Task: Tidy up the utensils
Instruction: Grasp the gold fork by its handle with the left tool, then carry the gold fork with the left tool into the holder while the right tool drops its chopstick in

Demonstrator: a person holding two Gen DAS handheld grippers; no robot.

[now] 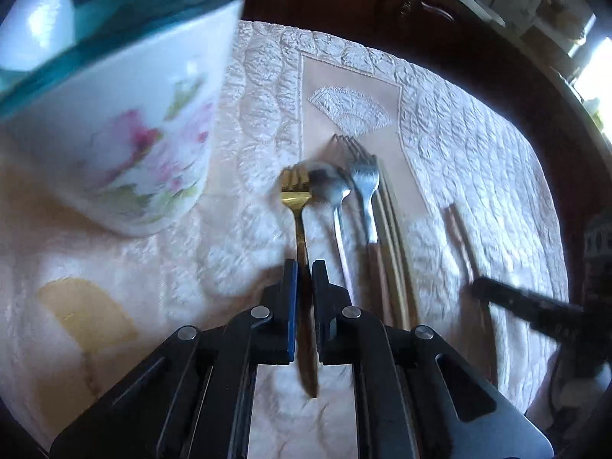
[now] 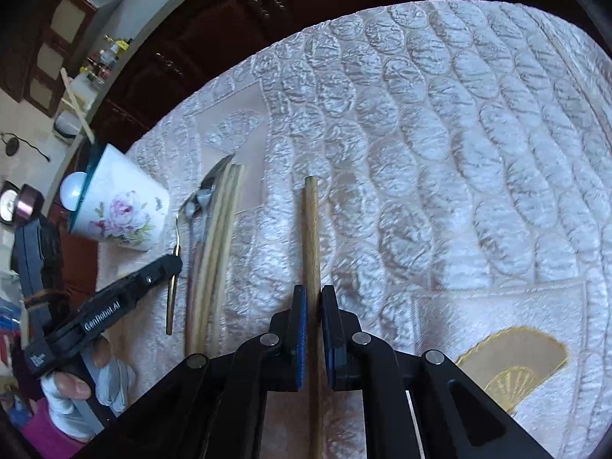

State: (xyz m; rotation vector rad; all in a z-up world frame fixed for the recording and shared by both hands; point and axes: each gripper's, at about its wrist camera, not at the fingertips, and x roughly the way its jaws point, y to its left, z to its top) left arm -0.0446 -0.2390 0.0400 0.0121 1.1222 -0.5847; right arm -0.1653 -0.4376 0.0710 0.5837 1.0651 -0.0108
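My left gripper [image 1: 305,267] points steeply down, its jaws clamped tight on the gold fork [image 1: 296,206] by the handle. My right gripper [image 2: 314,294] tilts down at much the same angle, jaws pinched on the wooden chopstick [image 2: 310,229]. From the right wrist view I can see my left hand [image 2: 82,378] wrapped around the left gripper's handle, thumb forward.

floral cup [image 1: 126,122] blurred and cropped at the frame's top edge; spoon [image 1: 329,185] bowl smeared; brown stick [image 2: 313,344] runs off bottom.
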